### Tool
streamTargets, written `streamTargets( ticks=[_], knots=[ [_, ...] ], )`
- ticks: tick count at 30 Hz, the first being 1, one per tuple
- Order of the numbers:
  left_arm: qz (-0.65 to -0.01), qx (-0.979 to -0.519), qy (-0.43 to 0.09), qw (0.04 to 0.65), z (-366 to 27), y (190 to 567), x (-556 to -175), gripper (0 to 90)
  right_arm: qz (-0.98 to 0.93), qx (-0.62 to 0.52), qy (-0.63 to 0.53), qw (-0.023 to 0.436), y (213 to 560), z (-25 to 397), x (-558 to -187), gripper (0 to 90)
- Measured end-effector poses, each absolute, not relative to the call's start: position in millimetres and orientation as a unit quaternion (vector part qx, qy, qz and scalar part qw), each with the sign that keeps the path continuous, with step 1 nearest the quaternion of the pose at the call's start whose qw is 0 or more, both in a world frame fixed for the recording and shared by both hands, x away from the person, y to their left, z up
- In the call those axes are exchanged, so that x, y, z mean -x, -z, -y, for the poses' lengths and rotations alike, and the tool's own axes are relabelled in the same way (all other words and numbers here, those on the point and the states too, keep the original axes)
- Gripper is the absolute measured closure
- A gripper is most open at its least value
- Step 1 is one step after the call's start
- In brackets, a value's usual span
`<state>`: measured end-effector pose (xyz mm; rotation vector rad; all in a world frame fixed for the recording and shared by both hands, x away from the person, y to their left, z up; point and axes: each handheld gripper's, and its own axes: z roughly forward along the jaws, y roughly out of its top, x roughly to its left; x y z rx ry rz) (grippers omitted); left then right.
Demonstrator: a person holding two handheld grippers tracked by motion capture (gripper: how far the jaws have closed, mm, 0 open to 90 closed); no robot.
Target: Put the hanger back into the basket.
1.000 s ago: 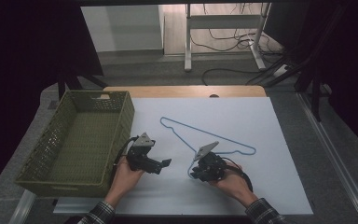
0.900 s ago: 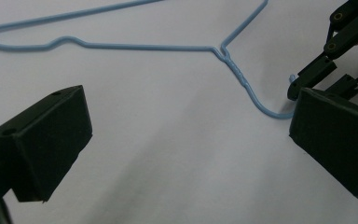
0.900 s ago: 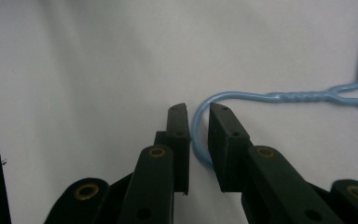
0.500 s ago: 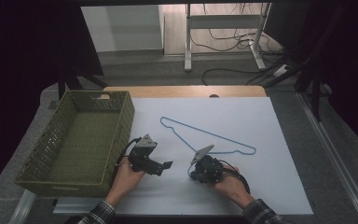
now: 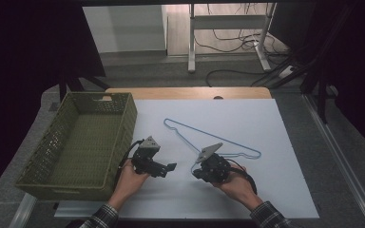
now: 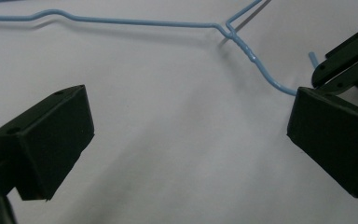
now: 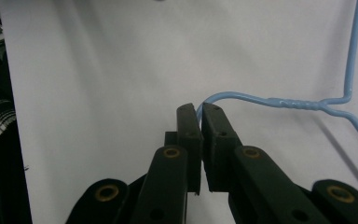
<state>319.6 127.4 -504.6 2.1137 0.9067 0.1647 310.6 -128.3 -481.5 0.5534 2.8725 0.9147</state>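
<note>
A light blue wire hanger (image 5: 204, 133) lies flat on the white table (image 5: 266, 118), its hook pointing toward the near side. My right gripper (image 5: 200, 173) is shut on the hook of the hanger (image 7: 242, 99); in the right gripper view the jaws pinch the wire's curved end between them (image 7: 199, 109). My left gripper (image 5: 170, 167) rests on the table to the left of the hook, open, with bare table between its fingers (image 6: 46, 140). The left gripper view shows the hanger's twisted neck (image 6: 247, 49) ahead and the right gripper (image 6: 345, 60) at the far right.
A green woven basket (image 5: 47, 166) stands at the table's left, just beside my left hand. A wooden strip (image 5: 190, 92) runs along the table's far edge. Beyond it are a desk frame and cables on the floor.
Both hands have drawn slightly toward the near edge. The right gripper has tilted and closed on the hanger's hook, and the hook end has shifted with it.
</note>
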Motion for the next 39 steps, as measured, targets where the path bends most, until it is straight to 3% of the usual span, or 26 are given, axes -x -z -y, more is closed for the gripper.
streamTargets(
  ticks=[5,14,26,30,32,39],
  knots=[
    [-0.356,-0.840,-0.057,0.406,-123,506,-321,1.5,-0.933,-0.180,-0.308,0.038,474,130,-312,86.5],
    [-0.348,-0.852,-0.057,0.388,-102,520,-329,16.0,-0.932,-0.177,-0.314,0.039,468,130,-312,86.6],
    [-0.334,-0.859,-0.068,0.381,-70,533,-333,11.8,-0.929,-0.178,-0.323,0.036,460,133,-313,86.6],
    [-0.330,-0.857,-0.057,0.391,-67,533,-332,14.5,-0.928,-0.178,-0.324,0.035,459,131,-313,86.6],
    [-0.320,-0.861,-0.050,0.393,-66,533,-331,19.8,-0.928,-0.179,-0.325,0.033,459,130,-313,86.6],
    [-0.288,-0.867,-0.002,0.406,-64,532,-327,67.0,-0.928,-0.176,-0.327,0.035,457,129,-314,86.7]
  ],
)
